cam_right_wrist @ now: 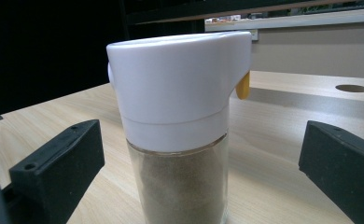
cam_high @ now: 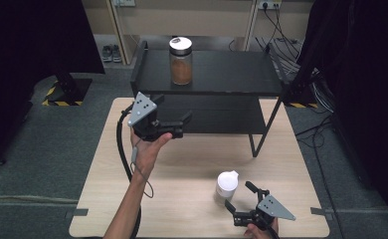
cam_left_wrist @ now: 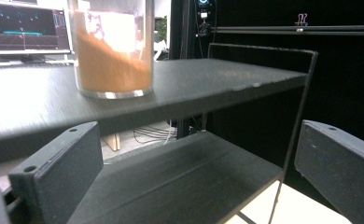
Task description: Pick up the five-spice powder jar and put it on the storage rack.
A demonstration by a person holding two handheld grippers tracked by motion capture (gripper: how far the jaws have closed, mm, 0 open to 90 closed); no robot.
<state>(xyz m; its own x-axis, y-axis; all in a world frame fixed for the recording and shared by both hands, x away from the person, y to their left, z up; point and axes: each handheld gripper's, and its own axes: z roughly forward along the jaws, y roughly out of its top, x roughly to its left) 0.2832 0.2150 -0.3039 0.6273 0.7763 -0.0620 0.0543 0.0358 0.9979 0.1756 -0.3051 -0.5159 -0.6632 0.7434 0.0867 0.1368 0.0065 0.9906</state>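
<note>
I count two jars: one white-capped shaker (cam_high: 226,187) on the table (cam_high: 192,164) and one jar of orange-brown powder (cam_high: 180,60) on the top board of the single black shelf (cam_high: 217,74). My right gripper (cam_high: 242,195) has its jaws spread wide, touching nothing; the shaker stands upright just ahead of it, between the two jaws. My left gripper (cam_high: 184,124) is likewise spread and empty, with the powder jar above and beyond it.
</note>
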